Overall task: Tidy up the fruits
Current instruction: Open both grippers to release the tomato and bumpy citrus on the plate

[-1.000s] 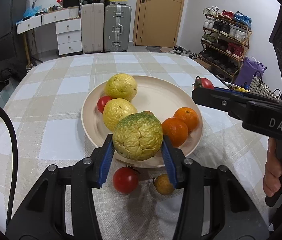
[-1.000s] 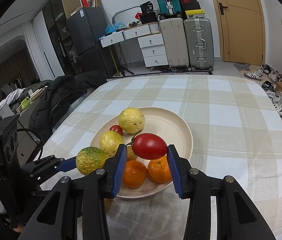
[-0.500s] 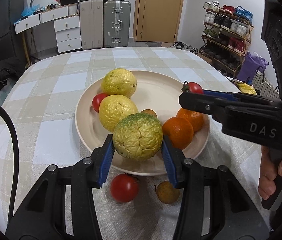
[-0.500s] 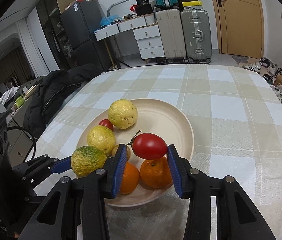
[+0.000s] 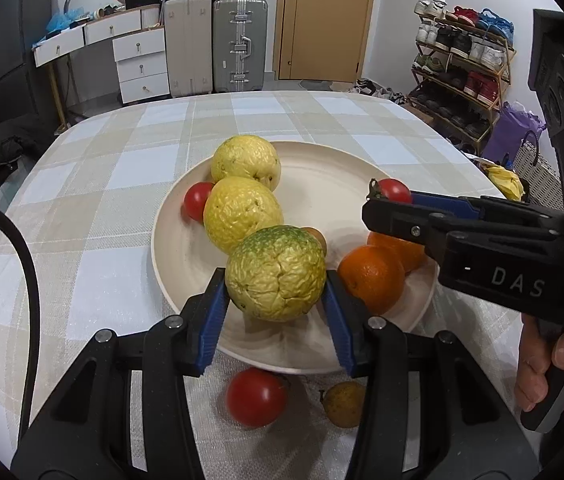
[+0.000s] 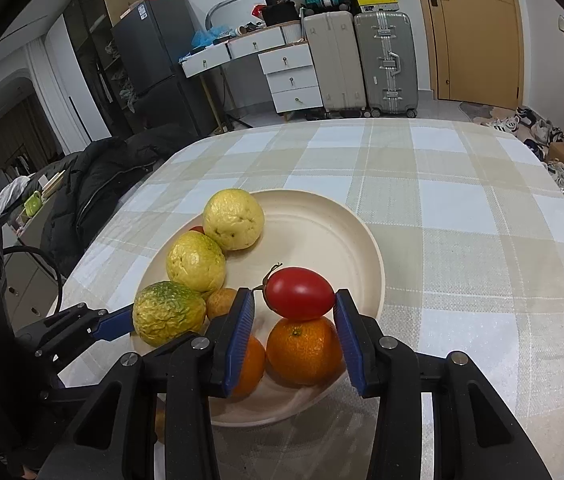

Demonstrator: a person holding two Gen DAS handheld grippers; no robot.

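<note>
My left gripper (image 5: 276, 304) is shut on a wrinkled green-yellow fruit (image 5: 276, 274), held over the near part of the cream plate (image 5: 321, 160). My right gripper (image 6: 291, 320) is shut on a red tomato (image 6: 297, 292), held just above two oranges (image 6: 303, 350) on the plate's near right side. On the plate lie two yellow wrinkled fruits (image 5: 244, 212), a small tomato (image 5: 198, 200) and a small brown fruit (image 6: 222, 302). Another tomato (image 5: 256, 396) and a small brown fruit (image 5: 343, 402) lie on the cloth in front of the plate.
The round table wears a beige and white checked cloth (image 6: 461, 200). A dark jacket (image 6: 98, 184) lies off the table's left edge. Suitcases (image 6: 385, 60), drawers and a shoe rack (image 5: 461, 68) stand far behind. A hand (image 5: 553, 364) grips the right tool's handle.
Both grippers have come forward and a little lower over the plate with their fruits still held. The tomato now hangs directly above the oranges.
</note>
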